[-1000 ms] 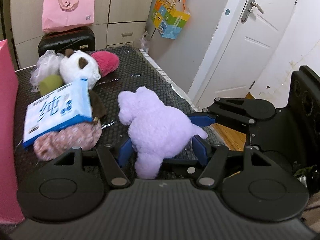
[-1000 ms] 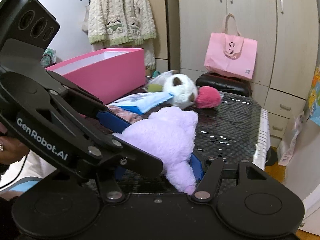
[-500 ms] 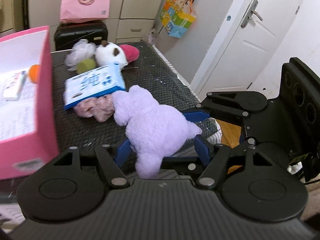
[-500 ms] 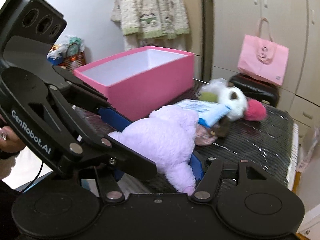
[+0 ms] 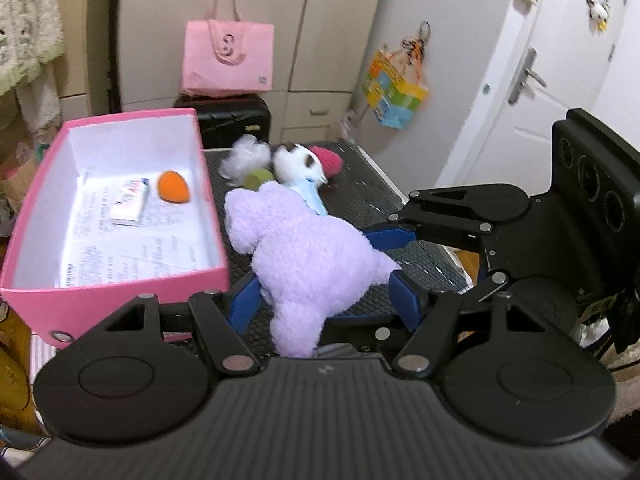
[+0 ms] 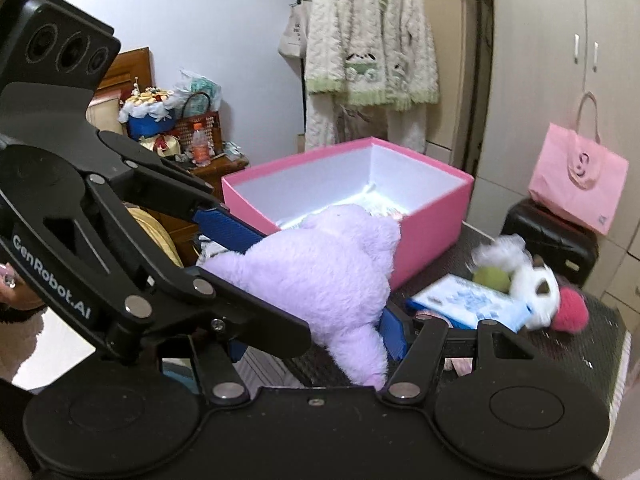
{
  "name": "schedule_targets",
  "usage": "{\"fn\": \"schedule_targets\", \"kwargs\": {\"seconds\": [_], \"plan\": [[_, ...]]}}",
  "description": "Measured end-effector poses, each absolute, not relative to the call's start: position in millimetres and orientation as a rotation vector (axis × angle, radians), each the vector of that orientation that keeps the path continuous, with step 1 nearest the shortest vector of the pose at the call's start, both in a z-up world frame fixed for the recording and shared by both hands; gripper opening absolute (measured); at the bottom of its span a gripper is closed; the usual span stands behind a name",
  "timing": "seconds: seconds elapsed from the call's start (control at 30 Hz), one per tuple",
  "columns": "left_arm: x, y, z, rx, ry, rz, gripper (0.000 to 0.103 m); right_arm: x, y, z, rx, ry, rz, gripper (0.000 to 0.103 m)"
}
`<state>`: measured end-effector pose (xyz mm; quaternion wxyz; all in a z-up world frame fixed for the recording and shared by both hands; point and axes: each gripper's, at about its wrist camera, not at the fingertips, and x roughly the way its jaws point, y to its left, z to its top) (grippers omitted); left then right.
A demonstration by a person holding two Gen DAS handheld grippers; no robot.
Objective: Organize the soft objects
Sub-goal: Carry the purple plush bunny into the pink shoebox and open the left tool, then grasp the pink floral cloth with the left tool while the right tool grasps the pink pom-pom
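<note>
Since a second ago we have carried the purple plush toy (image 5: 316, 264) up off the black mesh table (image 5: 404, 216) and over toward the pink box (image 5: 120, 280), which now shows its open inside in both wrist views. The left gripper (image 5: 320, 300) has its blue pads on either flank of the toy; its jaws have just been opening a little, yet the pads press the fur, so we read it as pinching the plush. The right gripper (image 6: 316, 292) is likewise clamped on the same toy, one pad at its back, the other by its leg. In the left wrist view the toy's head hangs just beside the box's near corner, at about three o'clock from the box.

As for progress, we judge the task partly done. Inside the box already lie an orange soft ball (image 5: 173, 186) and a small tissue pack (image 5: 130, 200) on printed paper. The purple toy is not yet in. Left on the table, at about twelve o'clock from the toy in the left view, are a white-and-brown plush (image 5: 298, 162), a pink pompom (image 5: 330, 160), a green ball (image 5: 256, 178), a white fluffy tuft (image 5: 246, 156) and a blue tissue packet (image 6: 468, 300), with some pink fabric under it.
</note>
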<state>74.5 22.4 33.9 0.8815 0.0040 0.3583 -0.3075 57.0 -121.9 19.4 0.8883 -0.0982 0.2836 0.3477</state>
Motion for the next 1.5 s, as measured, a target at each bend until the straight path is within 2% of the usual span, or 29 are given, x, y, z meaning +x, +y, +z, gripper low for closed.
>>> {"fn": "schedule_targets", "kwargs": {"seconds": [0.43, 0.8, 1.27, 1.5], "plan": [[143.9, 75.5, 30.7, -0.133, 0.728, -0.555, 0.068, 134.0, -72.1, 24.9, -0.24, 0.579, 0.765, 0.068], [229.8, 99.5, -7.7, -0.229, 0.87, -0.502, 0.068, 220.1, -51.0, -12.0, -0.179, 0.72, 0.78, 0.068], [253.3, 95.3, -35.5, -0.284, 0.974, -0.481, 0.071, 220.5, -44.4, -19.8, -0.403, 0.662, 0.759, 0.07], [227.3, 91.2, -15.9, -0.181, 0.896, -0.423, 0.079, 202.2, -56.6, -5.4, -0.396, 0.637, 0.778, 0.08]]}}
